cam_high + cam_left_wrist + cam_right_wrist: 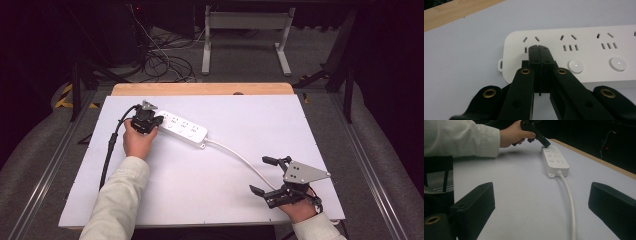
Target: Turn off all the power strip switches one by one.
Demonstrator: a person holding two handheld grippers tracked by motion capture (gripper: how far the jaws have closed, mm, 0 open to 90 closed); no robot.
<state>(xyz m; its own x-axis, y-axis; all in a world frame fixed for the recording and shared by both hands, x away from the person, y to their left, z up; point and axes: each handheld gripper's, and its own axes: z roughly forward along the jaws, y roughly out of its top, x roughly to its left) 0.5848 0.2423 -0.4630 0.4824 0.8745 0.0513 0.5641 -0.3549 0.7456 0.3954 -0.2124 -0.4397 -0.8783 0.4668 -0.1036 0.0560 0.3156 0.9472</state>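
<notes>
Left gripper [539, 47] fingers pressed together on power strip [584, 52]; right gripper [270, 175] fingers spread.

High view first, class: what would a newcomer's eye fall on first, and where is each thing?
The white power strip lies on the table's far left part, and the left tongs, jaws shut, press down on its end where a round button would sit. Its white cable curves towards the near right, where the right tongs are held wide open over the white table, holding nothing.
</notes>
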